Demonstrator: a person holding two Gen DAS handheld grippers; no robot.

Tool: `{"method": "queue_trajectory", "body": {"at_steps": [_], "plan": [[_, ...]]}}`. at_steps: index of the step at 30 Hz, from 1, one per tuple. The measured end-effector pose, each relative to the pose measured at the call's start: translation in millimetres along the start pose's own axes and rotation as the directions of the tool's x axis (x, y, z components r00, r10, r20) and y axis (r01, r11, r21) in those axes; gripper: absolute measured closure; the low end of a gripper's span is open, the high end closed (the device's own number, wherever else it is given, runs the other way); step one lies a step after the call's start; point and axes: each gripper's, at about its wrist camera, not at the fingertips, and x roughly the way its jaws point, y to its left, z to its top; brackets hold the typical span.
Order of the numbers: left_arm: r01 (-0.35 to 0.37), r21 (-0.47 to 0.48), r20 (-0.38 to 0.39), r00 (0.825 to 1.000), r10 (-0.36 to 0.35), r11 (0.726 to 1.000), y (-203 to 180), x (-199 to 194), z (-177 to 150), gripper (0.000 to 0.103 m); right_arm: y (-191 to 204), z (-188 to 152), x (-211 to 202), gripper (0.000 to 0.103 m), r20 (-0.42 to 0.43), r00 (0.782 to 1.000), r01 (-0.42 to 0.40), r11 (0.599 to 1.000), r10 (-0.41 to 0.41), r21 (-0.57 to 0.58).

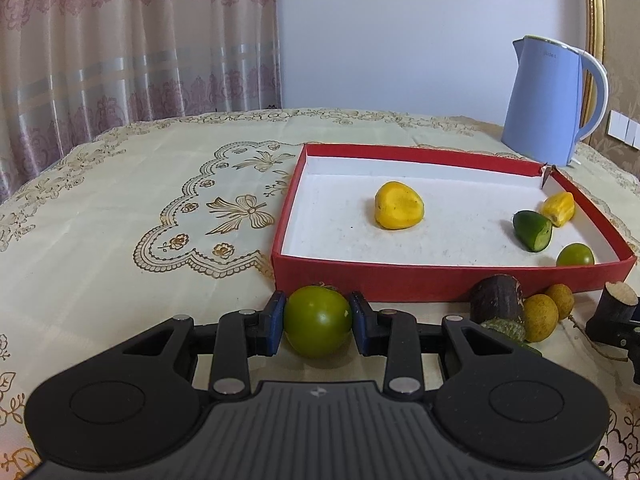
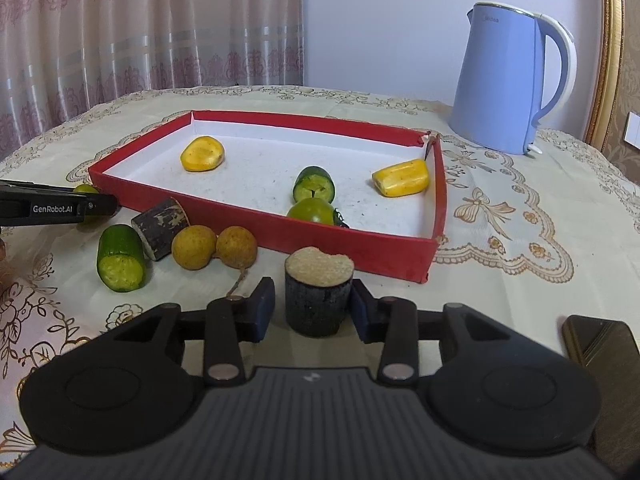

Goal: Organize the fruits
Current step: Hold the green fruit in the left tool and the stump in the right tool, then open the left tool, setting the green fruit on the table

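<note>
Surface: we are seeing a cream embroidered tablecloth [image 2: 500, 184] bearing a red tray [image 2: 256, 224].
Room: patterned curtain [image 1: 120, 40], blue kettle [image 2: 508, 80].
Left gripper [image 1: 318, 320]: pinching a green tomato [image 1: 318, 322].
Right gripper [image 2: 314, 308]: spread around a sugarcane piece [image 2: 318, 292].

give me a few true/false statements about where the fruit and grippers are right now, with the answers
1. The left gripper is shut on a round green tomato. True.
2. The shallow red cardboard tray is empty. False: it holds two yellow pieces, a cucumber piece and a green tomato.
3. The right gripper has a dark sugarcane stub between its fingers. True, though a gap shows on the left-hand side of the picture and the right-hand side is unclear.
4. The pale blue electric kettle stands inside the tray. False: it stands on the tablecloth behind it.
5. Two round tan longans lie in front of the tray. True.
</note>
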Motion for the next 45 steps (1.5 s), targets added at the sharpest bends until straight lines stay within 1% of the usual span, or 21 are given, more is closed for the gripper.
{"method": "queue_trajectory", "body": {"at_steps": [5,9,13,15,16,17,18,19,20,26,31,32,33,34,35,36,38,41,45], "plan": [[-0.002,0.002,0.004,1.000,0.002,1.000,-0.6,-0.7,-0.4,0.070,0.3,0.0,-0.1,0.064,0.000,1.000,0.001,1.000,-0.001,-0.001],[0.047,-0.047,0.021,0.999,-0.046,0.998,8.4,-3.7,-0.1,0.070,0.4,0.1,-0.2,0.065,0.000,1.000,0.001,1.000,-0.001,-0.001],[0.068,-0.069,0.027,0.997,-0.066,0.995,12.1,-4.6,0.2,0.070,-0.2,0.1,-0.4,0.065,0.000,1.000,0.000,1.000,0.000,0.000],[0.057,-0.061,0.035,0.998,-0.054,0.997,10.0,-5.3,0.2,0.070,0.0,0.1,-0.5,0.065,0.000,1.000,0.000,1.000,0.000,0.000],[0.049,-0.050,0.034,0.998,-0.047,0.998,8.2,-5.2,0.0,0.070,-0.1,0.1,-0.5,0.057,0.000,1.000,-0.007,1.000,0.007,-0.001],[0.046,-0.042,0.031,0.999,-0.044,0.998,6.7,-4.8,0.0,0.070,0.5,0.2,0.0,0.044,-0.006,0.999,-0.035,0.999,0.035,-0.007],[0.039,-0.035,0.029,0.999,-0.038,0.999,5.4,-4.4,0.1,0.070,3.5,0.6,3.7,0.000,-0.030,0.999,-0.040,0.999,0.039,-0.020],[0.025,-0.029,0.027,0.999,-0.024,0.999,4.2,-4.0,0.1,0.070,5.8,0.4,7.9,0.000,-0.053,0.998,-0.024,0.999,0.022,-0.028],[0.016,-0.026,0.026,1.000,-0.016,1.000,3.7,-3.8,-0.1,0.070,5.5,-0.1,8.2,0.000,-0.050,0.999,-0.023,0.999,0.021,-0.027],[0.019,-0.039,-0.004,1.000,-0.019,0.999,6.2,0.2,0.7,0.069,1.4,-1.5,12.4,0.000,-0.056,0.998,-0.033,0.999,0.033,-0.009],[0.010,-0.033,-0.015,1.000,-0.011,0.999,4.9,1.9,0.9,0.064,2.4,-0.3,11.7,0.000,-0.056,0.998,-0.032,0.999,0.032,-0.011],[0.010,-0.028,-0.018,1.000,-0.010,1.000,4.1,2.4,1.0,0.061,2.4,-0.4,11.9,0.000,-0.056,0.998,-0.032,0.999,0.031,-0.011],[0.007,-0.023,-0.020,1.000,-0.008,1.000,3.0,2.6,1.1,0.053,2.4,-0.4,12.0,0.000,-0.056,0.998,-0.032,0.999,0.032,-0.011],[0.000,-0.016,-0.020,1.000,0.000,1.000,1.9,2.6,1.4,0.047,2.4,-0.5,12.2,0.000,-0.056,0.998,-0.033,0.999,0.032,-0.010],[-0.009,-0.012,-0.018,1.000,0.009,1.000,1.0,2.6,1.8,0.035,2.5,-0.5,12.4,0.000,-0.056,0.998,-0.033,0.999,0.032,-0.011],[-0.019,-0.010,-0.014,1.000,0.018,1.000,0.6,2.1,2.0,0.029,2.7,-0.6,12.7,0.000,-0.056,0.998,-0.032,0.999,0.031,-0.012],[-0.027,-0.011,-0.008,1.000,0.027,1.000,0.6,1.1,1.8,0.029,2.1,-0.8,12.7,0.000,-0.056,0.998,-0.032,0.999,0.032,-0.011],[-0.033,-0.011,-0.026,0.999,0.033,0.999,0.8,3.4,2.4,0.029,1.8,-0.2,10.4,0.000,-0.055,0.998,-0.032,0.999,0.032,-0.012],[-0.027,-0.022,-0.034,0.999,0.026,0.999,2.7,3.9,2.0,0.029,1.8,-0.2,10.3,0.000,-0.055,0.998,-0.032,0.999,0.032,-0.011]]}}
